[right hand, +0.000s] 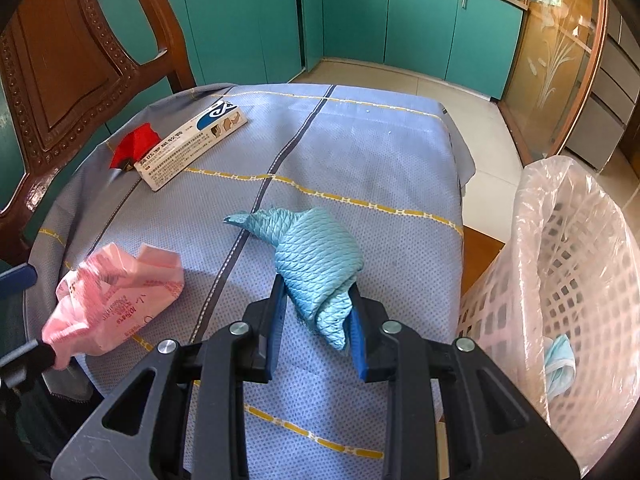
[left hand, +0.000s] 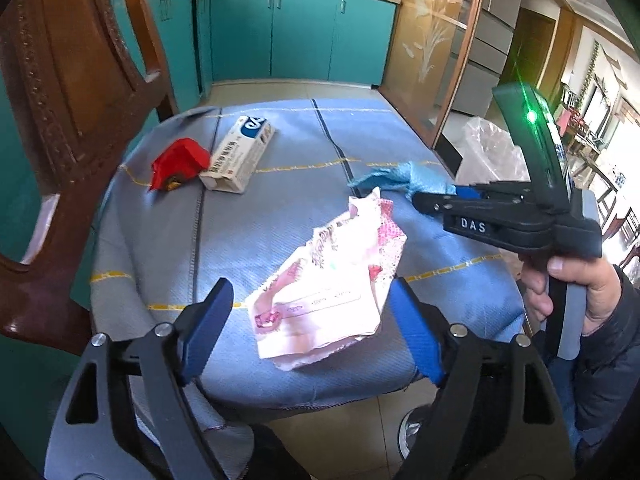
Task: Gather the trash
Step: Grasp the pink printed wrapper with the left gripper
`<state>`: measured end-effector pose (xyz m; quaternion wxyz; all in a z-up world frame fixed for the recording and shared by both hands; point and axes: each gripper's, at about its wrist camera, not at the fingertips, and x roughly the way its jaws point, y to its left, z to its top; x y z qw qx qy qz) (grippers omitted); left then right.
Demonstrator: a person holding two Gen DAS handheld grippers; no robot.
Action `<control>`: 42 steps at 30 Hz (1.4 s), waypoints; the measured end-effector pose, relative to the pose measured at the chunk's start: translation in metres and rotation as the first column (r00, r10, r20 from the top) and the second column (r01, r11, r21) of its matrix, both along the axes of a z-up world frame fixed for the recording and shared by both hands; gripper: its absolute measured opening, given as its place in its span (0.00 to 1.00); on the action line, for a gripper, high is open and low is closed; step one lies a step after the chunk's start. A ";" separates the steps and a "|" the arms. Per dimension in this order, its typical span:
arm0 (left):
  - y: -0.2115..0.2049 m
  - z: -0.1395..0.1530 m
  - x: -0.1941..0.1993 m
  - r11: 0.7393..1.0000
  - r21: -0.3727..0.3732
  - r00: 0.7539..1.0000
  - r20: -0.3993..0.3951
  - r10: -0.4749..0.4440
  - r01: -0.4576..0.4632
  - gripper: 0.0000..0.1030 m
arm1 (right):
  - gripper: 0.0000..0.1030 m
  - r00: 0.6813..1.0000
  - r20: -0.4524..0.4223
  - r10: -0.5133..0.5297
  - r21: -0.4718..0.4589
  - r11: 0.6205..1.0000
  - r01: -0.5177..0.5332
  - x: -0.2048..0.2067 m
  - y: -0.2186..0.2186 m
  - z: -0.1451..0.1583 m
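A crumpled pink wrapper [left hand: 336,280] lies on the blue cloth-covered seat [left hand: 280,208], between the wide-open fingers of my left gripper [left hand: 308,312]. It also shows in the right wrist view [right hand: 116,300]. My right gripper [right hand: 318,320] is shut on a crumpled light-blue cloth wad [right hand: 316,260], held just above the seat. The wad and right gripper also show in the left wrist view [left hand: 404,178]. A white medicine box [right hand: 192,146] and a red crumpled wrapper [right hand: 136,146] lie at the far left of the seat.
A white lattice bin with a clear bag liner [right hand: 572,280] stands right of the seat and holds a blue mask [right hand: 560,364]. A carved wooden chair back [right hand: 80,68] rises at the left. Teal cabinets [right hand: 360,20] line the far wall.
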<state>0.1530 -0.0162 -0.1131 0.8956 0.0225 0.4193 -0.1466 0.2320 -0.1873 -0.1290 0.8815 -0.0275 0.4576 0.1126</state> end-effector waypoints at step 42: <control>-0.075 -0.028 0.018 0.982 0.152 0.993 -0.030 -0.110 0.113 0.88 | 0.28 1.000 0.005 -0.028 0.020 0.999 0.028 -0.001 -0.011 0.006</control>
